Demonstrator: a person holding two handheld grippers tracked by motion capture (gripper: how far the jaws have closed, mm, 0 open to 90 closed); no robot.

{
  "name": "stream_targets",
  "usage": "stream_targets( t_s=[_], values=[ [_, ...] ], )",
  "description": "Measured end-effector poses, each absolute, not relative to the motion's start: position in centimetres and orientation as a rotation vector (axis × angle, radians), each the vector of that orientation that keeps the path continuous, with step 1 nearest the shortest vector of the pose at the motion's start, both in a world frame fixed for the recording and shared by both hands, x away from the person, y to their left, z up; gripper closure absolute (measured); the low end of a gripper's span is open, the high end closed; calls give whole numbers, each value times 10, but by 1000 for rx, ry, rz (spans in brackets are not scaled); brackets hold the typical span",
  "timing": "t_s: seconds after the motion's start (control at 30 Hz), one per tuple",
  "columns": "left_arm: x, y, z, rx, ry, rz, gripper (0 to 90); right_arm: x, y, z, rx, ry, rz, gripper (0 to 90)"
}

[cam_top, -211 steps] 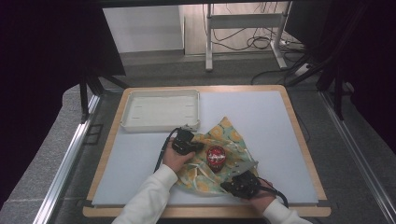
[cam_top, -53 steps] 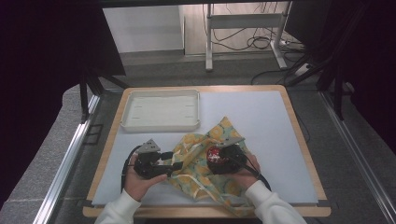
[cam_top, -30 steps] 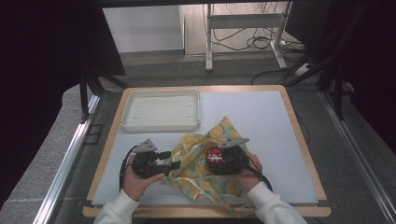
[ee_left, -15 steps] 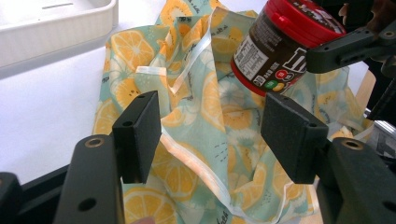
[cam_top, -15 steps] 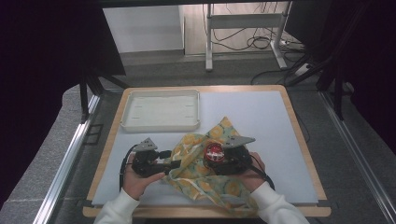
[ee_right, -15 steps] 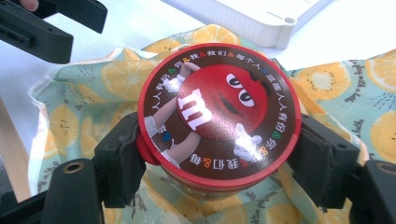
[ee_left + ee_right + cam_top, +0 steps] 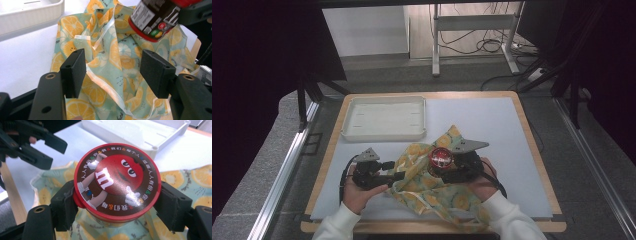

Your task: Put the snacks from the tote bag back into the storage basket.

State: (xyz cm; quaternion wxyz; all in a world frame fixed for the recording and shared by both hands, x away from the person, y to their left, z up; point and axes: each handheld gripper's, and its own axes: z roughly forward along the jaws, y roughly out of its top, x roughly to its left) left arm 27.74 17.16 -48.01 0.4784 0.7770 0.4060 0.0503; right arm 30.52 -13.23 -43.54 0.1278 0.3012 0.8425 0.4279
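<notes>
The right gripper point(image 7: 117, 205) has its jaws clamped on the red-lidded candy jar point(image 7: 117, 180), one pad on each side just under the lid rim, and holds it clear of the citrus-print cloth bag point(image 7: 432, 187), which lies crumpled near the front edge of the desk point(image 7: 492, 115), right of centre. The left gripper point(image 7: 117, 72) sits at the bag's left end with its jaws wide apart; the bag's pale hemmed mouth runs between the pads, but they do not press on it, so it grips nothing.

The step in hand looks like getting the jar into the bag. To do it well, the left gripper should first pinch one hem layer alone and lift it so the mouth gapes. The jar should then go in base first, tilted along the opening rather than pushed straight down, since loose folds could catch the lid rim. The right jaws should let go only once the jar rests on the cloth inside.

Against the high view half a second earlier, the jar sits slightly higher over the bag and the right hand point(image 7: 482, 175) has lifted with it. The left gripper keeps its place and its spread. The white tray point(image 7: 384, 117) at the back-left corner is as it was.
</notes>
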Motion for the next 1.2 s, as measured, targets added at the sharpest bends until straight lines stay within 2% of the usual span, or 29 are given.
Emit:
stream_targets(
  t_s=[0.67, 1.2],
  values=[
    [278, 170, -482, 1910, 993, 128, 377, 335, -125, -407, 886, 2458, 1305, 258],
    [278, 170, -483, 1910, 997, 126, 377, 361, -113, -398, 896, 2464, 1306, 258]
  ],
)
